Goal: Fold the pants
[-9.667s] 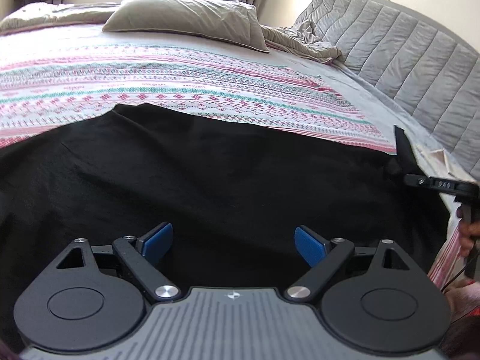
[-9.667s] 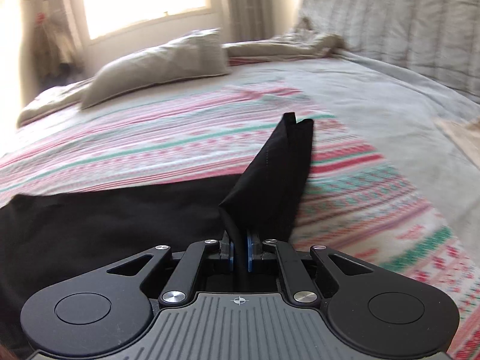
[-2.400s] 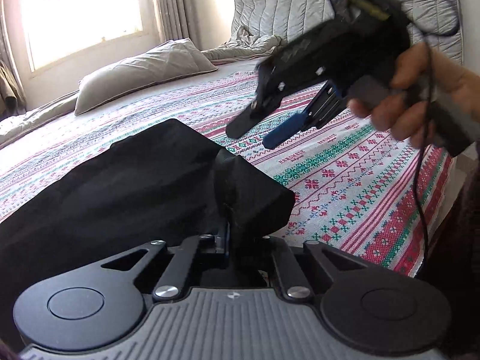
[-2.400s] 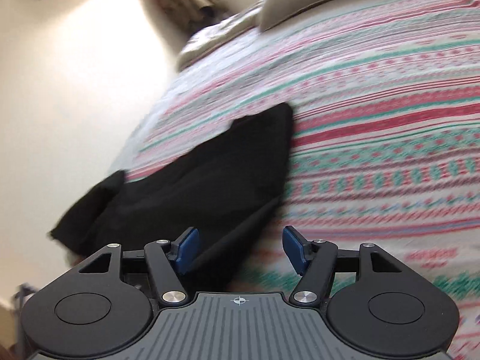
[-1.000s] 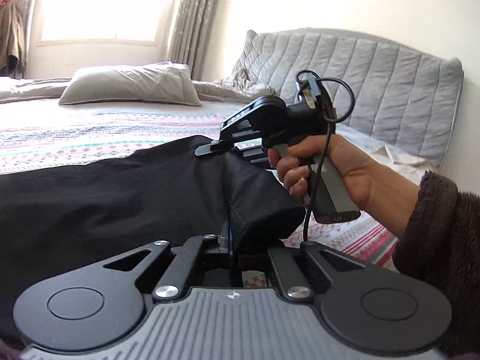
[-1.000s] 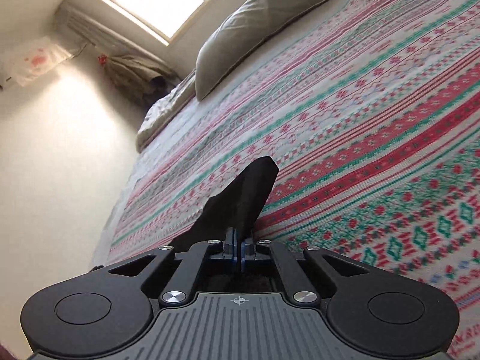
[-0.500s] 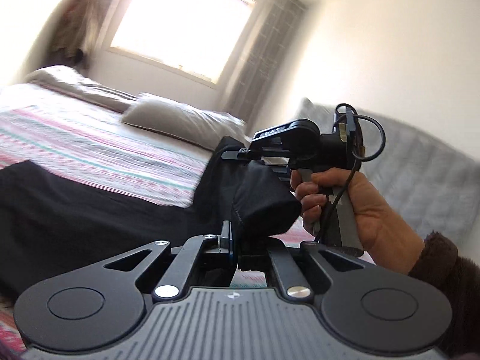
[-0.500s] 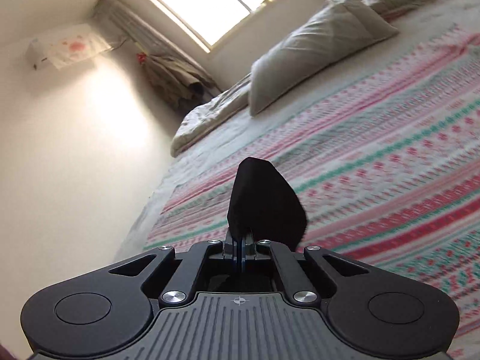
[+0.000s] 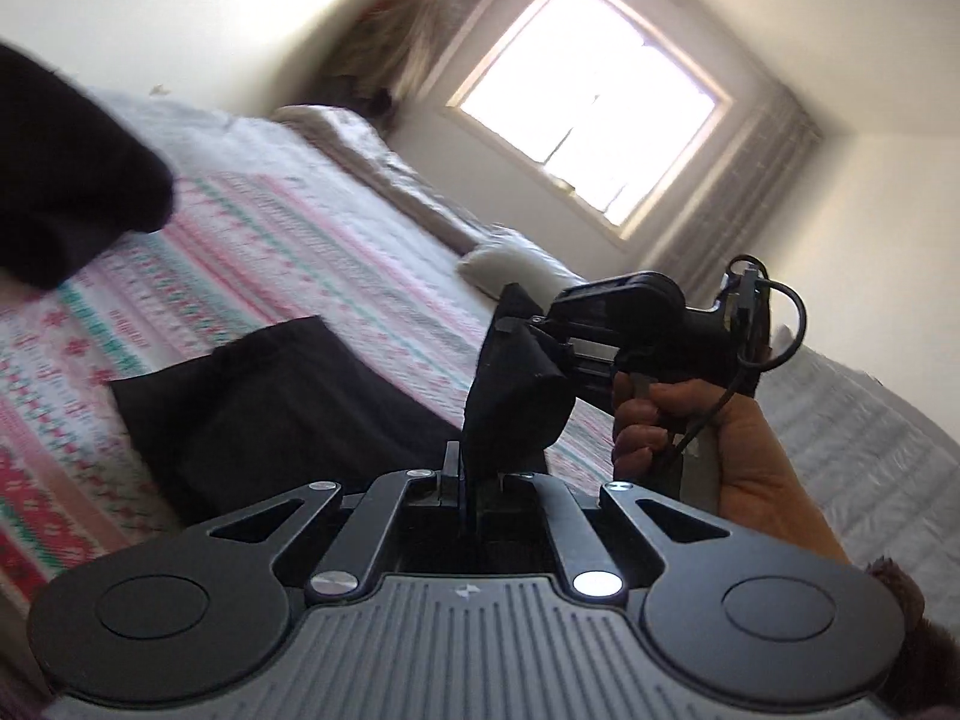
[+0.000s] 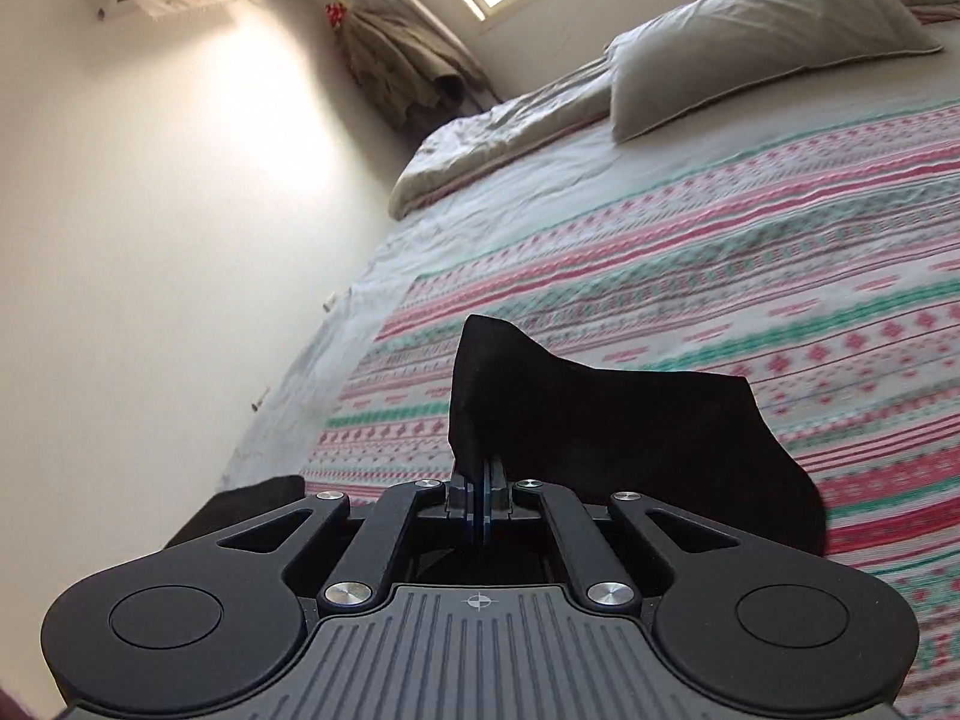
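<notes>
The black pants (image 9: 282, 396) lie on the patterned bed, with one end lifted off it. My left gripper (image 9: 465, 474) is shut on a bunched corner of the cloth (image 9: 516, 396). My right gripper (image 9: 510, 324) shows in the left wrist view just beyond, shut on the same raised end, held in a hand. In the right wrist view my right gripper (image 10: 483, 498) is shut on a black fold (image 10: 600, 420) that stands up and drapes to the right. Another strip of the pants (image 10: 252, 498) shows at lower left.
The bed has a striped pink, green and white cover (image 10: 720, 276). A grey pillow (image 10: 762, 30) and a rumpled blanket (image 10: 498, 138) lie at the far side under the window (image 9: 588, 114). A white wall (image 10: 150, 240) runs along the bed's left edge. A dark sleeve (image 9: 60, 180) is at upper left.
Both grippers have risen and tilted, lifting the held end of the pants higher off the bed. The left wrist view has rolled, and more folded cloth now shows lying below.
</notes>
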Available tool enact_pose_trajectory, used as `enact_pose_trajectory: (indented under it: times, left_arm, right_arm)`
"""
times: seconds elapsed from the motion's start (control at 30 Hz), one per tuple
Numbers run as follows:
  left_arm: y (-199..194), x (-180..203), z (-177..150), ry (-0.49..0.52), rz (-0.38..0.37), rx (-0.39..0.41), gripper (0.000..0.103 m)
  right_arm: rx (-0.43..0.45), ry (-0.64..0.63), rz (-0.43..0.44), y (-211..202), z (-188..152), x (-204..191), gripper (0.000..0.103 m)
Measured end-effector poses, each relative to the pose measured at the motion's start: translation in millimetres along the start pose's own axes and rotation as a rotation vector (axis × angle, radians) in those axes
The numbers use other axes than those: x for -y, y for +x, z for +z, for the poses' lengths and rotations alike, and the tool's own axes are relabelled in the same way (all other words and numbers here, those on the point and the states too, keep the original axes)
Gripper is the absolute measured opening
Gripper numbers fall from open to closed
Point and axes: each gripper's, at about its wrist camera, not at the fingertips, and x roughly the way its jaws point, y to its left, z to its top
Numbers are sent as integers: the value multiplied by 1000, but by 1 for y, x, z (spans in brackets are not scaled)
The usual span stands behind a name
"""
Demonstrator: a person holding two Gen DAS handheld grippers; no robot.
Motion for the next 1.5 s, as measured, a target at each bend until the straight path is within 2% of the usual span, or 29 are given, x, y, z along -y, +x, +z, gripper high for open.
enact_pose_trajectory:
  times: [0.1,0.33,0.4,0.47,0.53,0.6,0.63,0.67,0.7,0.73,0.77,0.9,0.97,1.07,1.17,1.23,1.37,1.5]
  left_arm:
    - [-6,-21,8,-79,68,7,4]
    - [-20,-50,10,-166,237,45,5]
    - [-23,-54,8,-188,277,42,9]
    - [-24,-58,10,-213,305,38,12]
    - [-28,-59,11,-216,341,55,20]
    - [-34,-58,12,-204,374,98,31]
    - [-38,-56,14,-193,387,122,36]
    - [-39,-56,16,-185,395,143,45]
    - [-43,-54,18,-180,396,159,53]
    - [-44,-52,21,-169,394,164,56]
    - [-42,-50,26,-147,387,157,64]
    - [-22,-39,41,-7,350,50,83]
    - [-11,-36,44,26,331,-27,86]
    - [3,-30,44,101,322,-106,97]
    - [16,-21,46,199,332,-161,99]
    - [23,-20,49,238,334,-169,101]
    - [48,-20,55,299,338,-244,103]
    - [70,-24,60,373,302,-323,103]
  right_arm:
    - [-37,-19,-10,26,-6,-12,2]
    - [-114,-48,-12,86,-27,-29,3]
    - [-133,-51,-13,96,-34,-34,4]
    - [-145,-53,-16,104,-40,-38,11]
    - [-154,-30,-17,109,-43,-39,14]
    - [-156,-7,-12,110,-43,-37,21]
    - [-157,3,0,110,-43,-36,30]
    - [-156,16,7,108,-42,-35,46]
    - [-152,31,16,105,-41,-34,55]
    - [-144,45,27,101,-40,-32,62]
    - [-140,54,35,96,-38,-30,62]
    - [-145,59,47,73,-31,-23,62]
    - [-135,48,44,57,-28,-16,64]
    - [-126,40,32,33,-28,-4,68]
    - [-127,24,4,11,-30,10,71]
    - [-121,5,-20,-4,-33,19,73]
    - [-113,-45,-70,-27,-40,32,76]
    - [-113,-117,-103,-45,-49,41,81]
